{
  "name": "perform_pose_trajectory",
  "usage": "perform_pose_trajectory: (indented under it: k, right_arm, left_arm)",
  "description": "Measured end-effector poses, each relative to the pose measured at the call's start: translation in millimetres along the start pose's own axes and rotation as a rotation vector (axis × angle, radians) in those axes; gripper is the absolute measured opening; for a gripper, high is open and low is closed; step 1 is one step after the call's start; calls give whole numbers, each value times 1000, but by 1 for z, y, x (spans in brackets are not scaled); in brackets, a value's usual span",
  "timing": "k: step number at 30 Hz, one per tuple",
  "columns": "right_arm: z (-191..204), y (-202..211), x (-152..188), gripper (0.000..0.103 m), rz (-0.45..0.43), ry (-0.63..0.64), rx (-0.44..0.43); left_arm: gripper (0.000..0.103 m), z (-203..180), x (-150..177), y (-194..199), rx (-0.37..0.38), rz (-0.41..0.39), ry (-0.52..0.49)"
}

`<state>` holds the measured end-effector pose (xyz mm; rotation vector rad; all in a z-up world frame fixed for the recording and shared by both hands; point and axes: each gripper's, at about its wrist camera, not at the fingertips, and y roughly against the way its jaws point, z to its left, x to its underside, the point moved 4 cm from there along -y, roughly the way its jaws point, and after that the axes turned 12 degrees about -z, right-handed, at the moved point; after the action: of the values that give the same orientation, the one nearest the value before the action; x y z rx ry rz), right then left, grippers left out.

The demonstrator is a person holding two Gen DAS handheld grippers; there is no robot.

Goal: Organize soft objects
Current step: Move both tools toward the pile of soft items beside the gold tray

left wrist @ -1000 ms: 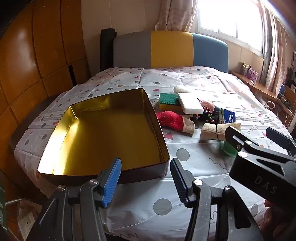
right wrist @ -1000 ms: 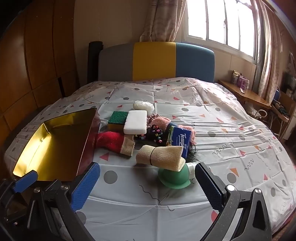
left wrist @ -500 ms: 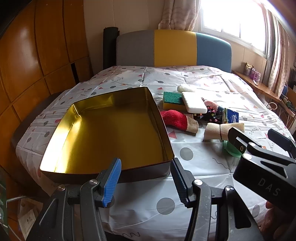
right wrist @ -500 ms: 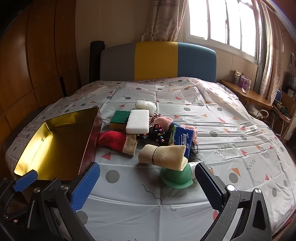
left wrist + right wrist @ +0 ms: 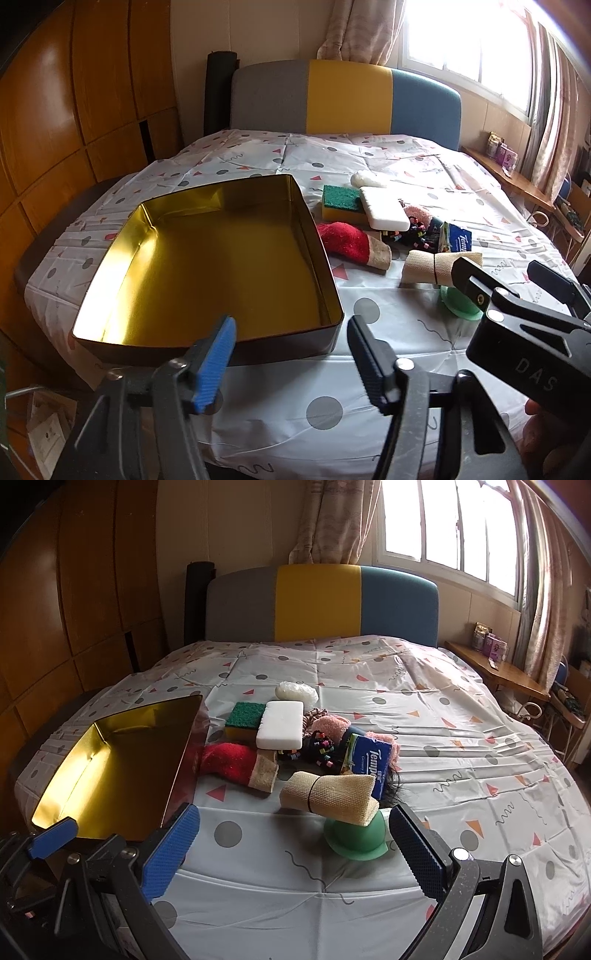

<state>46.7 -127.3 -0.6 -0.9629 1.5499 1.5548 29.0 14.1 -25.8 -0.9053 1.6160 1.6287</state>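
Leftmost, the gold-lined tin sat empty on the patterned bed cover, and the left gripper hung just before its near wall, jaws opening with nothing between them. Beside the tin lay the soft pile: red sock, green sponge, white foam block, rolled beige cloth atop a green cup. Farther right, the right gripper stood spread wide and empty before that cup.

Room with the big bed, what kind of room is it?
Most likely a bedroom: a bed under a patterned white sheet, a grey, yellow and blue padded headboard, and a curtained window.
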Motion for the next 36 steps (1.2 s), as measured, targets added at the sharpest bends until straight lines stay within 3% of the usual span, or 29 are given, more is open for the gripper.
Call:
perform_pose_trajectory:
  k: [15,24,36]
  right_arm:
    - [-23,-9,-19,103,10,19,-30]
    - [-62,-20,-36,103,26,3,-26]
    - [-126,-42,-40,103,51,-33,52]
  left_arm:
    - [65,-1,-6,-2,23,0,16]
    - [65,-7,-9,-8,34,14,2]
    - [65,-21,-9,-9,45,16,-50]
